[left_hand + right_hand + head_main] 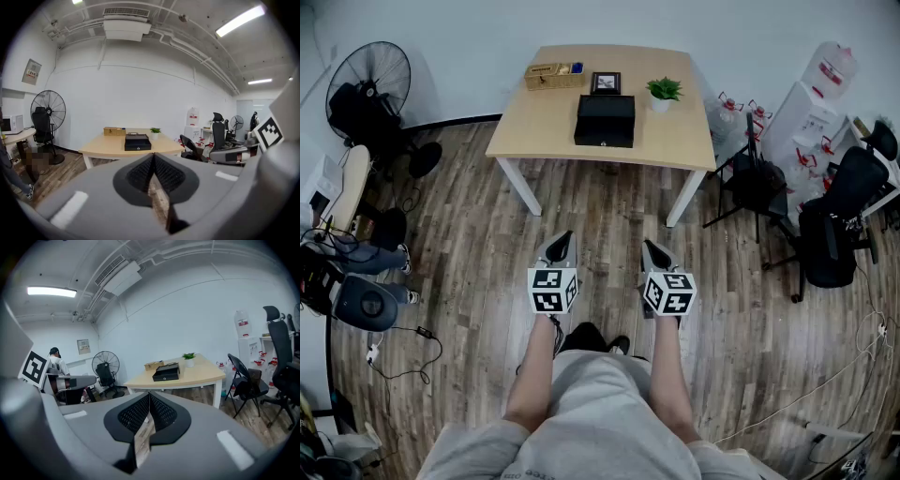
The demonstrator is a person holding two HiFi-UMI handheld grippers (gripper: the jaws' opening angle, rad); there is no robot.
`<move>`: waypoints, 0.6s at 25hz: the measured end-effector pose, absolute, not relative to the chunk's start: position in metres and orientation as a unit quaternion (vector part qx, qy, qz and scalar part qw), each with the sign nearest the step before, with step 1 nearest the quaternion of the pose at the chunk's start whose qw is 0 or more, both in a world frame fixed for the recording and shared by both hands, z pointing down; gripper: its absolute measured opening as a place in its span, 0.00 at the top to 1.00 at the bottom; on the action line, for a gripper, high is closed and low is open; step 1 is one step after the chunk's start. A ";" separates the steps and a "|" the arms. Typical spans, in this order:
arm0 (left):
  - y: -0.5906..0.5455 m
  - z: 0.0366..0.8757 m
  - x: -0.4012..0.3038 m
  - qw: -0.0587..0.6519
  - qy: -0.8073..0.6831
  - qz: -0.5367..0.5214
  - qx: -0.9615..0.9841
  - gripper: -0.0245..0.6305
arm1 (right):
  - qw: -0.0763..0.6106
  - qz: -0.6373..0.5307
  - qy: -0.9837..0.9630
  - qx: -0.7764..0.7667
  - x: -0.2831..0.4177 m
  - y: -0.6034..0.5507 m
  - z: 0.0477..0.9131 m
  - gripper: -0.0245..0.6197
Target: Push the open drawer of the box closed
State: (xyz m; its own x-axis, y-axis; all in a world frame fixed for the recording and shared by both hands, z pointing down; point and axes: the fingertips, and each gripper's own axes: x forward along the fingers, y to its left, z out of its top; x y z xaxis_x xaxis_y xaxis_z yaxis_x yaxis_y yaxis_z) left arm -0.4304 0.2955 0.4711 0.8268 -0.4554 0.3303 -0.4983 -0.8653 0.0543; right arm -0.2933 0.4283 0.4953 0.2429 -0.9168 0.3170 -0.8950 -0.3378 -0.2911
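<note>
While the left gripper [563, 240] and right gripper [649, 247] are pinched together, empty, the black box [605, 117] sits far off. Approach, then press its drawer front [604, 142] squarely.

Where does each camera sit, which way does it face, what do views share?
Head view: on the head, facing steeply down; forearms, left claw, right claw show.
Left gripper view: on left claw, level along its shut jaws toward the table.
Right gripper view: on right claw, likewise.
All share the table's black box.
</note>
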 end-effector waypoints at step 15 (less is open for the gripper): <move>0.298 0.487 -0.420 0.091 -0.271 0.151 0.946 0.88 | 0.028 -0.193 0.583 -0.789 -0.266 0.447 0.498 0.96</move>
State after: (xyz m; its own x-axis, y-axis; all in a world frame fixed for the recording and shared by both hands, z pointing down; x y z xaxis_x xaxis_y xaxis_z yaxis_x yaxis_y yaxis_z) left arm -0.4197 0.2984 0.4869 0.8073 -0.4857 0.3351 -0.5407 -0.8364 0.0903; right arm -0.2657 0.4468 0.4976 0.2463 -0.9301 0.2726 -0.9088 -0.3194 -0.2685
